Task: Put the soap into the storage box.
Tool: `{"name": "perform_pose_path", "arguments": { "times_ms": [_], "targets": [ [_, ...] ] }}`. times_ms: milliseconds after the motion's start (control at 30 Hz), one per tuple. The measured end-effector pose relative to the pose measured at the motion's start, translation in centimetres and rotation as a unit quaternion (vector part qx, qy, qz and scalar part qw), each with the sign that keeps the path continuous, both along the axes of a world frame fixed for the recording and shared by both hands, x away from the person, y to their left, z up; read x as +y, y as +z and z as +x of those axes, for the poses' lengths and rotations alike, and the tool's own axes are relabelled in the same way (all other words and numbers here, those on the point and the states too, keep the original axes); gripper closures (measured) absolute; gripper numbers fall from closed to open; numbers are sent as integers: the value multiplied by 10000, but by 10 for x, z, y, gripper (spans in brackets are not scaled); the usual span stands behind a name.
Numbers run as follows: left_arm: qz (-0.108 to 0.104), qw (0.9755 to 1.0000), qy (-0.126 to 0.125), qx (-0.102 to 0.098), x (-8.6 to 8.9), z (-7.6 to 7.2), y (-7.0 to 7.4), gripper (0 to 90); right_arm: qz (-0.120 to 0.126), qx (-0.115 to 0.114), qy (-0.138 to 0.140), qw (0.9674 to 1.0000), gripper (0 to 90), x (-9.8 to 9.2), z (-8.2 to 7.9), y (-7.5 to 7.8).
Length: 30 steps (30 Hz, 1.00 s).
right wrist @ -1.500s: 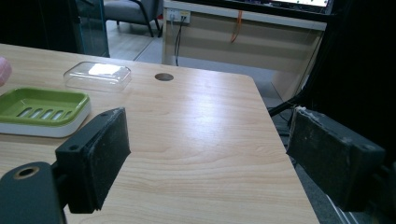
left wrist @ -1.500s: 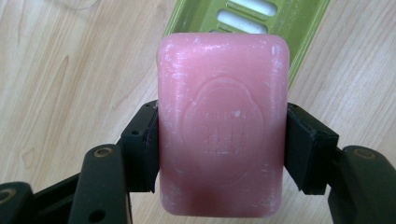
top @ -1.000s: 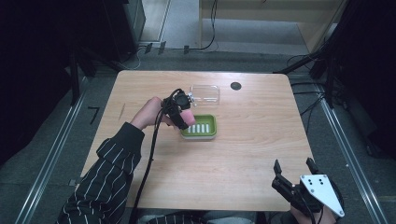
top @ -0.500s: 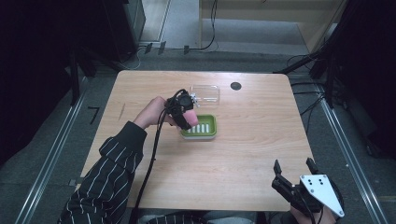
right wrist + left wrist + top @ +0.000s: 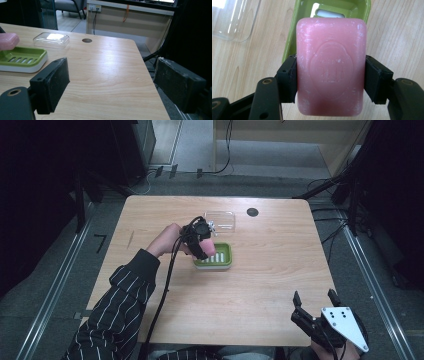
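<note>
A pink bar of soap point(image 5: 330, 66) is clamped between both jaws of my left gripper point(image 5: 329, 80), which is shut on it. It hangs just above the left part of a green soap dish point(image 5: 216, 257) at mid-table; the dish point(image 5: 302, 15) shows behind the bar, and the soap point(image 5: 206, 246) shows from above. My left gripper point(image 5: 200, 239) is held by a hand in a striped sleeve. My right gripper point(image 5: 314, 306) rests at the table's near right corner, jaws wide apart with nothing between them point(image 5: 110, 85). From there the dish point(image 5: 22, 57) and soap point(image 5: 7, 41) appear at far left.
A clear plastic lid point(image 5: 220, 220) lies on the wood just behind the dish. A round cable hole point(image 5: 252, 212) sits in the table point(image 5: 280, 270) near its far edge. A black cable trails from the left gripper along the sleeve.
The left gripper with the soap has shifted slightly right, toward the dish. The right gripper has kept still.
</note>
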<state>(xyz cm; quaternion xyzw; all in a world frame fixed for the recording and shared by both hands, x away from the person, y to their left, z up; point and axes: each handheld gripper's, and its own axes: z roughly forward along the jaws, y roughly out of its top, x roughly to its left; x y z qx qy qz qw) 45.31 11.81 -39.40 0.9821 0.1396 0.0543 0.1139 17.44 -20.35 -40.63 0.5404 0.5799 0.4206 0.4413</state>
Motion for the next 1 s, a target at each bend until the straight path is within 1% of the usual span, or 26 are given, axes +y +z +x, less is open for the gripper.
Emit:
{"name": "perform_pose_path", "arguments": {
  "times_ms": [300,433,600,667,700,767,833,900,1000],
  "targets": [
    [-11,9999,-106,-26,-2,1,-3,382,-8,6,3,10000,127,0,0,0],
    [35,9999,-150,-51,-4,2,-4,383,6,12,-5,10000,127,0,0,0],
    [-1,9998,-210,-53,-7,1,-5,382,-3,12,-9,10000,127,0,0,0],
    [39,9996,-258,-90,-8,2,-6,383,0,17,-14,10000,127,0,0,0],
    [23,9996,-273,-100,-8,3,-7,382,0,25,-15,10000,127,0,0,0],
    [59,9995,-306,-82,-9,3,-8,382,-8,17,-23,10000,127,-1,-1,0],
    [42,9995,-294,-91,-10,3,-8,382,-13,16,-33,10000,127,-1,-1,0],
    [83,9992,-371,-109,-11,4,-9,383,-15,20,-41,10000,127,-1,-1,0],
    [94,9992,-386,-104,-13,5,-11,382,-11,29,-47,10000,127,-2,-2,0]
  ]
}}
